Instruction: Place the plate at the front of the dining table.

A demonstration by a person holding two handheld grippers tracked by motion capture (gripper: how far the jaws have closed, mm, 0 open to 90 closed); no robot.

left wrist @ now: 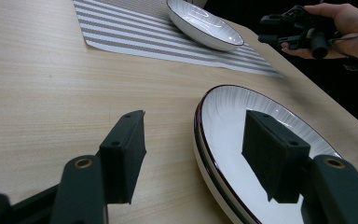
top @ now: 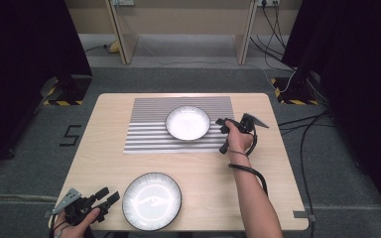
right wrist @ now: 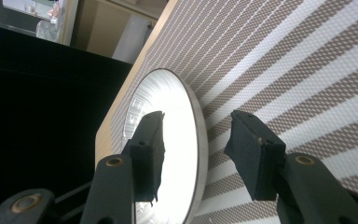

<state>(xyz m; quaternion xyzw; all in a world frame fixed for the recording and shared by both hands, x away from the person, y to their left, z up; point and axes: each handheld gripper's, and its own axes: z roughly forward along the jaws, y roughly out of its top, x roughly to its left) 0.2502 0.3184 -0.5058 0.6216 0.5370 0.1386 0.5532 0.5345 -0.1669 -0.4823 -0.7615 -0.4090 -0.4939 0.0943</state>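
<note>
Striped placemat (top: 149, 134) of grey and white woven bands lies across the far half of the pale wooden table (top: 104, 148), and a white round bowl with a ribbed inner wall and dark rim (top: 187, 123) sits on its right part. Just to the right of that bowl, the right gripper (top: 223, 134) is held in the person's right hand (top: 240, 139), raised a little off the table. In the right gripper view its two black jaws stand spread, one over the white inside of the bowl (right wrist: 177, 154) and one outside over the placemat (right wrist: 307, 70), with the rim between them and neither pad pressing on it.

A second white round plate with a fine ribbed border and dark rim (top: 152, 201) rests on bare wood at the near edge of the table. Left gripper (top: 110, 197) sits just left of it, held low in the left hand (top: 79, 223). Seen from the left gripper view, its jaws are released and apart, straddling the near rim of this plate (left wrist: 242, 126): one pad over the wood, the other over the glossy inside, gripping nothing.
</note>
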